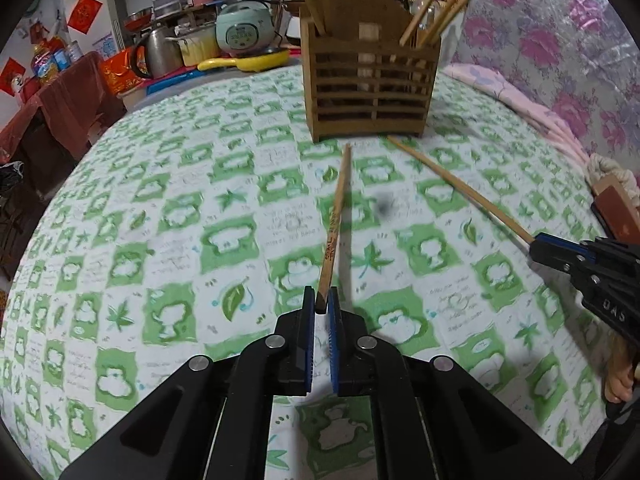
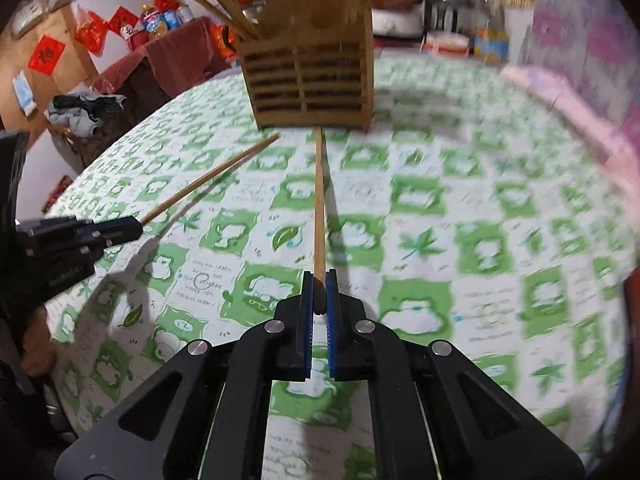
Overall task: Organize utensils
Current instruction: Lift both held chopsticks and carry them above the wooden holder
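A brown slatted wooden utensil holder stands at the far side of the table, with several chopsticks upright in it. It also shows in the right wrist view. My left gripper is shut on a chopstick that points toward the holder's base. My right gripper is shut on another chopstick, also aimed at the holder's base. Each gripper shows in the other's view: the right one with its chopstick, the left one with its chopstick.
The table carries a green and white patterned cloth. Behind it are a yellow pan, a rice cooker and a kettle. A pink cloth lies at the right edge by a floral wall covering.
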The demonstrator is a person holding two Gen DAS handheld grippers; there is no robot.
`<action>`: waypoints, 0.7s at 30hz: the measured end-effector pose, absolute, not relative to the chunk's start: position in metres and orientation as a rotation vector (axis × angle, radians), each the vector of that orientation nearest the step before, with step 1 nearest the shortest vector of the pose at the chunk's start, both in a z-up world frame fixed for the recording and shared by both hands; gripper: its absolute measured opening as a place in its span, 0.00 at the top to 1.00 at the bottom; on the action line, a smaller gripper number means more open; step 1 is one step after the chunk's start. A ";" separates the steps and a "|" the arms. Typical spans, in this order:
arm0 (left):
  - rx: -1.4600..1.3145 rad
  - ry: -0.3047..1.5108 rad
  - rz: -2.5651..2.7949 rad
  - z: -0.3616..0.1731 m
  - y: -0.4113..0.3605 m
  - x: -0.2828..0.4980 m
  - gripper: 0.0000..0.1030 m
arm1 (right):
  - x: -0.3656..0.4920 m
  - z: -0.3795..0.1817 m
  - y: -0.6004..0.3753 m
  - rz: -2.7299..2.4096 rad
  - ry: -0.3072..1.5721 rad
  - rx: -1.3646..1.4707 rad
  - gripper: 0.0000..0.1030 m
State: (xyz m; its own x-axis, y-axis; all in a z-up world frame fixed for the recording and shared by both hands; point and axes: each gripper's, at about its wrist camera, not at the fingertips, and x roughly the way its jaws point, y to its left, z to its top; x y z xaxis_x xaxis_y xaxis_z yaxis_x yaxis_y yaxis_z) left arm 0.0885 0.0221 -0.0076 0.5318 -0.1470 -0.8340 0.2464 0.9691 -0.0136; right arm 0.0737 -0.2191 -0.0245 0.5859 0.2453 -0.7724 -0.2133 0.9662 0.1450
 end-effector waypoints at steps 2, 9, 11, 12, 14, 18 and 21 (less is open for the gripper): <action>0.110 0.946 -0.230 0.010 0.021 0.089 0.94 | 0.068 -0.009 -0.221 0.264 0.861 0.031 0.94; 0.105 0.804 -0.255 0.084 0.012 0.087 0.94 | 0.062 0.066 -0.231 0.261 0.662 0.057 0.94; 0.091 0.780 -0.276 0.100 0.010 0.087 0.94 | 0.065 0.085 -0.233 0.273 0.620 0.082 0.94; 0.082 0.770 -0.289 0.108 0.009 0.087 0.94 | 0.065 0.090 -0.233 0.277 0.608 0.088 0.94; 0.073 0.762 -0.310 0.116 0.007 0.087 0.94 | 0.067 0.098 -0.233 0.282 0.586 0.098 0.94; 0.074 0.772 -0.308 0.114 0.003 0.094 0.94 | 0.075 0.091 -0.229 0.283 0.609 0.105 0.94; 0.068 0.778 -0.310 0.116 0.003 0.102 0.94 | 0.081 0.086 -0.227 0.278 0.615 0.108 0.93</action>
